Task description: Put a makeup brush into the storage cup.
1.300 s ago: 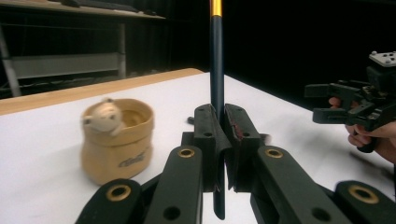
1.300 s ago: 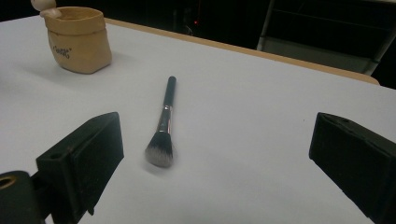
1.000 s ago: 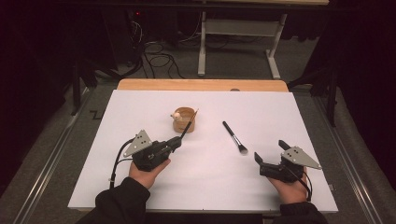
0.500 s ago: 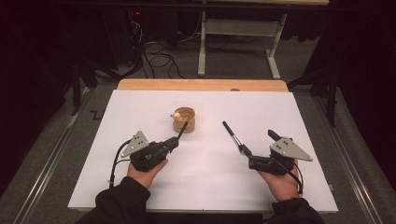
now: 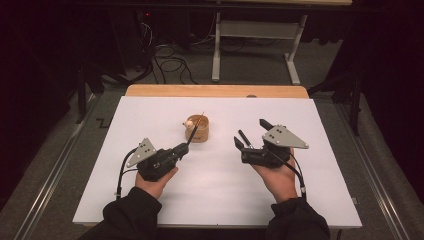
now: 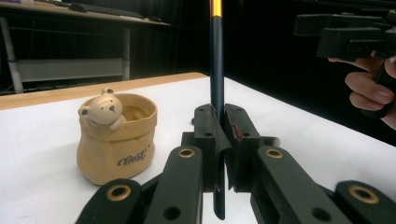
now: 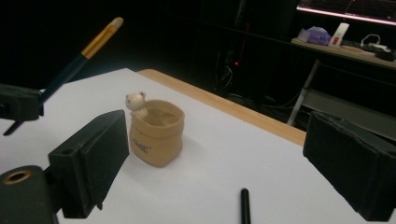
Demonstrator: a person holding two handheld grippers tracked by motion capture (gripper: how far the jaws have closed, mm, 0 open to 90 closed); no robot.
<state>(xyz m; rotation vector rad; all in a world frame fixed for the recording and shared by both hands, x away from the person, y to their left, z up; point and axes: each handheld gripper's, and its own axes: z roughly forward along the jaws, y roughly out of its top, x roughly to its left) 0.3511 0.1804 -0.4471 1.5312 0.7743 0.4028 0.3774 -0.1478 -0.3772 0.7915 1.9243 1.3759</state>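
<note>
Right gripper (image 5: 250,141) now nearer cup (image 5: 199,131), jaws apart, closing; left gripper (image 5: 183,148) clamped on brush (image 5: 195,129).

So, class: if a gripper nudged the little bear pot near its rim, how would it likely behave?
The bear pot would probably slide rather than tip: it looks squat, with a broad base flat on the white table. It looks like glazed ceramic, so likely stiff, fairly heavy for its size, and chippable, especially the bear figure on its rim.
</note>
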